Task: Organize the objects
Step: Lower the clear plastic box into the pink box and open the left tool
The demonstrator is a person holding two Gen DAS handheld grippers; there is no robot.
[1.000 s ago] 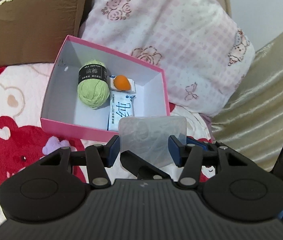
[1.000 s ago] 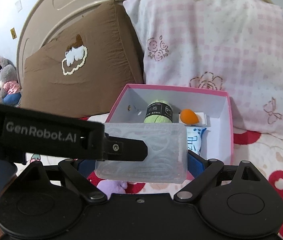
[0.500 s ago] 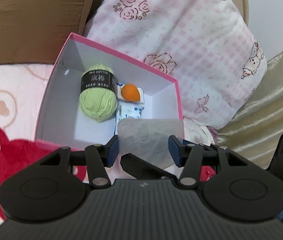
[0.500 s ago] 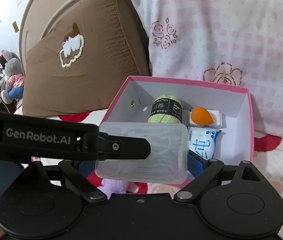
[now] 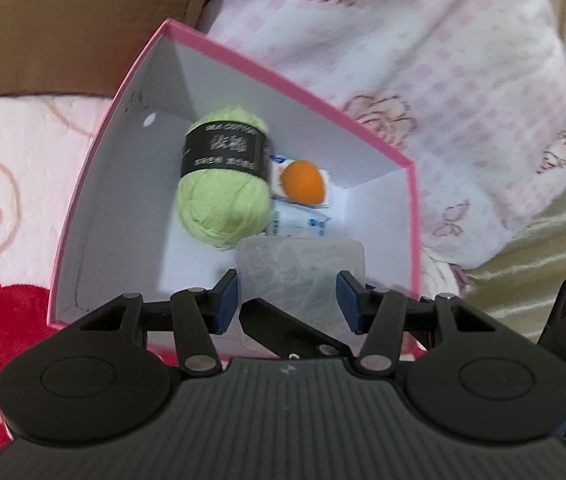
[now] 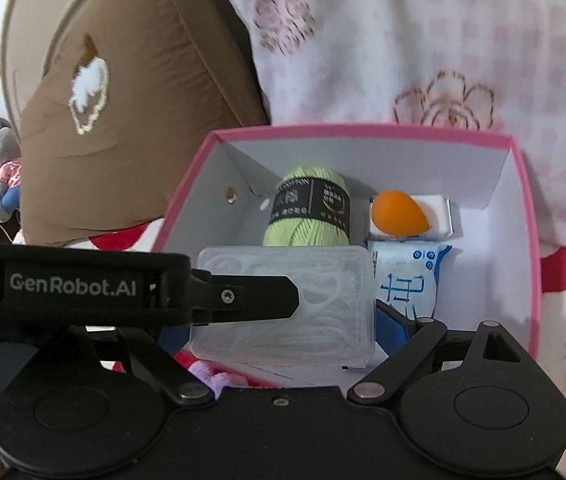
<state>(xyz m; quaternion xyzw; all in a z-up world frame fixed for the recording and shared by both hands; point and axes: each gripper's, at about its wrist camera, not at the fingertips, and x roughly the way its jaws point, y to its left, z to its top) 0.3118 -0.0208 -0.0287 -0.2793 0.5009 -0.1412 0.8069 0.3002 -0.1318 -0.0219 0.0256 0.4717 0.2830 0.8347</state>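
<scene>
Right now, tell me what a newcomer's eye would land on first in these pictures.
A frosted plastic case fills the foreground, gripped by the left gripper and the right gripper over the near part of a pink box on the bed. Inside the box lie a green ball of yarn, an orange egg-shaped sponge on a white packet, and a blue-printed pack.
</scene>
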